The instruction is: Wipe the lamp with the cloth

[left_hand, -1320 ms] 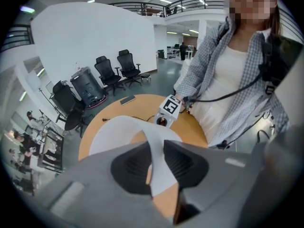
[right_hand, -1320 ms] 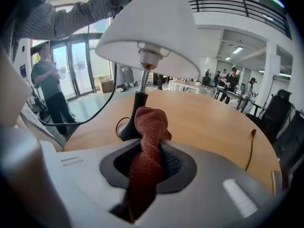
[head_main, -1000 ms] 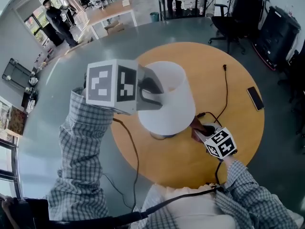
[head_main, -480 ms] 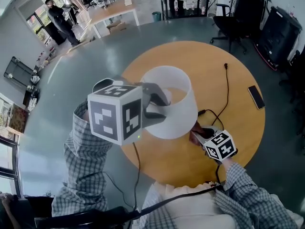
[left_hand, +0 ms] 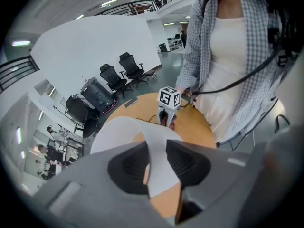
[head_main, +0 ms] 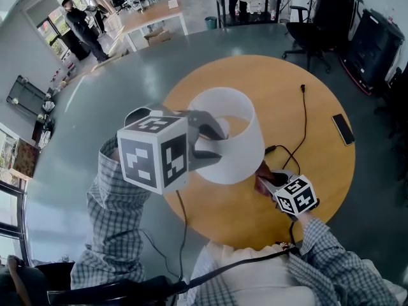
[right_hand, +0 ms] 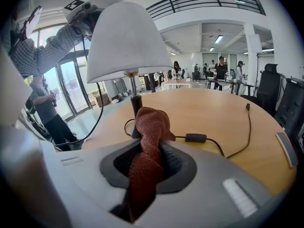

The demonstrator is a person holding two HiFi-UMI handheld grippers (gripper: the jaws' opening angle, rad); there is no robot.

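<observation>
A white lamp shade (head_main: 233, 161) stands on the round wooden table (head_main: 319, 171); its dark stem (right_hand: 136, 106) shows under the shade (right_hand: 126, 42) in the right gripper view. My left gripper (head_main: 213, 142) straddles the shade's near rim (left_hand: 123, 132), one finger inside and one outside. Its jaws are opening, with the shade wall (left_hand: 159, 175) between the pads. My right gripper (head_main: 264, 177) is low at the lamp's right side, shut on a rust-red cloth (right_hand: 149, 127), which bunches up beyond its jaws near the lamp's base. The left gripper view shows that cloth (left_hand: 166, 120) under the right gripper's marker cube.
The lamp's black cable (head_main: 301, 120) with its inline switch (right_hand: 195, 137) snakes across the table's right half. A dark phone (head_main: 342, 131) lies near the right edge. Black office chairs (head_main: 319, 24) stand beyond the table. A person (head_main: 80, 27) stands far off at the upper left.
Over the first half second the left gripper moved down and toward me on the shade's rim, and the shade's open top came into view. Since then nothing has visibly moved.
</observation>
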